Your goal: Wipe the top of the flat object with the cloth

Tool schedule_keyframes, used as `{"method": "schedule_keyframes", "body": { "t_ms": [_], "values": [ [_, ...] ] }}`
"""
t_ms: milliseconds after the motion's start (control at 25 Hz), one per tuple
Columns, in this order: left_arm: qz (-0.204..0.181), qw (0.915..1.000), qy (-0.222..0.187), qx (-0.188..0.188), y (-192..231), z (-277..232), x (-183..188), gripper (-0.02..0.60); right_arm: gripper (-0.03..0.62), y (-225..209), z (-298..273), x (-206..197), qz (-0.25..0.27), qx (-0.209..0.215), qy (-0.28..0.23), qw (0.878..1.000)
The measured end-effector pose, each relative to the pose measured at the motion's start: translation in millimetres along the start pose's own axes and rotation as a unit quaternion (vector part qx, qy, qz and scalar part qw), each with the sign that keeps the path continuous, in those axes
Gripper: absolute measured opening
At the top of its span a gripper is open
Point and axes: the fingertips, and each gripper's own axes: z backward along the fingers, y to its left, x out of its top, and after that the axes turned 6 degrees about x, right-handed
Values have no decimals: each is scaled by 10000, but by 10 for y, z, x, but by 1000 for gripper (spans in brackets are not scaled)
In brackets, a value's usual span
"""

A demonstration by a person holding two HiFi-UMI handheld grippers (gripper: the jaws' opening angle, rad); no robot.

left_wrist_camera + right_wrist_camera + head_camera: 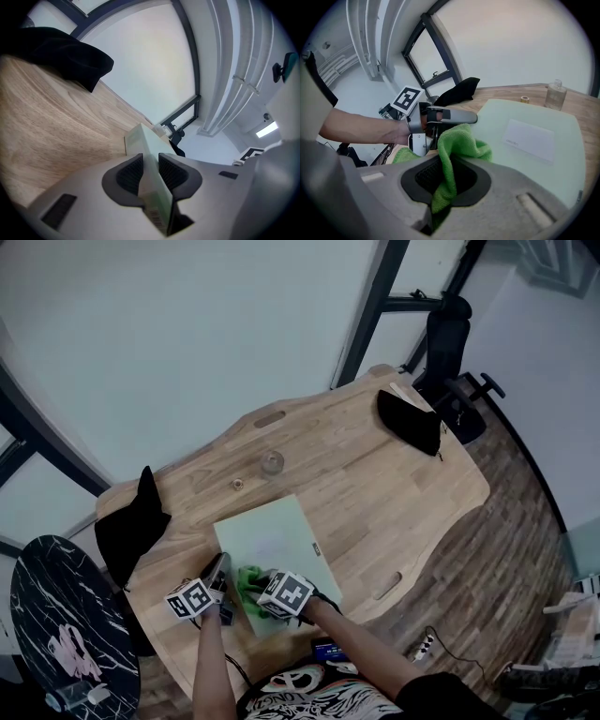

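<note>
The flat object is a pale green box lying on the wooden table. My left gripper is shut on its near left edge; in the left gripper view the box's edge stands between the two dark pads of that gripper. My right gripper is shut on a bright green cloth, which rests on the box's near corner. In the right gripper view the cloth bunches out of the right gripper onto the box, with the left gripper just beyond it.
A small glass bottle and a little cap stand behind the box. Black fabric items lie at the table's left end and far right. An office chair stands beyond the table, and a dark round table at the left.
</note>
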Motion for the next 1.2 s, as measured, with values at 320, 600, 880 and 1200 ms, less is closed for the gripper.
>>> {"method": "schedule_keyframes", "body": {
  "t_ms": [320,600,880,1200],
  "values": [
    [47,9999,-10,-96,-20,0,11,104,32,189,-15,-196,194,342,297,9988],
    [125,9998,76,-113,-14,-9,-30,104,32,306,-28,-286,362,566,482,9966],
    [65,9999,53,-63,56,-8,-24,104,32,426,-4,-398,431,738,566,9947],
    [180,9996,91,-189,-35,-2,-26,103,32,489,32,-465,611,696,612,9938]
  ]
}}
